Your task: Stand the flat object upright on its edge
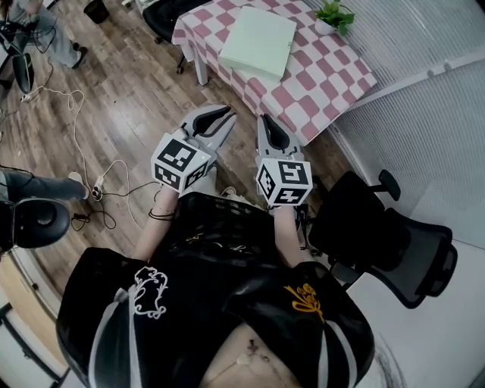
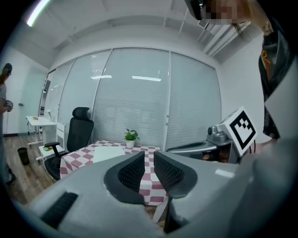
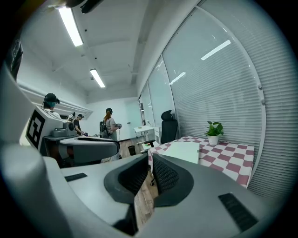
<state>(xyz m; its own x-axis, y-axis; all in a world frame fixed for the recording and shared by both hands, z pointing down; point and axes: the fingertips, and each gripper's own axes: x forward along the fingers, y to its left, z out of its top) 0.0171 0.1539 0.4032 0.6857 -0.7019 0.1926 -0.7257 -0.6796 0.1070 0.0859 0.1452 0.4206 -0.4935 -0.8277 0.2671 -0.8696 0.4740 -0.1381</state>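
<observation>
The flat object [image 1: 258, 42] is a pale green pad lying flat on a table with a pink-and-white checked cloth [image 1: 333, 72], at the top of the head view. It also shows lying flat in the left gripper view as the pad [image 2: 108, 153] and in the right gripper view as the pad [image 3: 183, 151]. Both grippers are held side by side over the wooden floor, short of the table. My left gripper [image 1: 220, 115] [image 2: 149, 162] is shut with nothing in it. My right gripper [image 1: 269, 130] [image 3: 150, 165] is also shut and empty.
A small potted plant [image 1: 333, 15] [image 2: 131, 137] [image 3: 214, 131] stands at the table's far edge by the blinds. A black office chair [image 1: 386, 235] is to my right, another chair [image 2: 77, 135] is beyond the table. Cables [image 1: 83, 136] trail on the floor at left. People [image 3: 109, 123] stand far off.
</observation>
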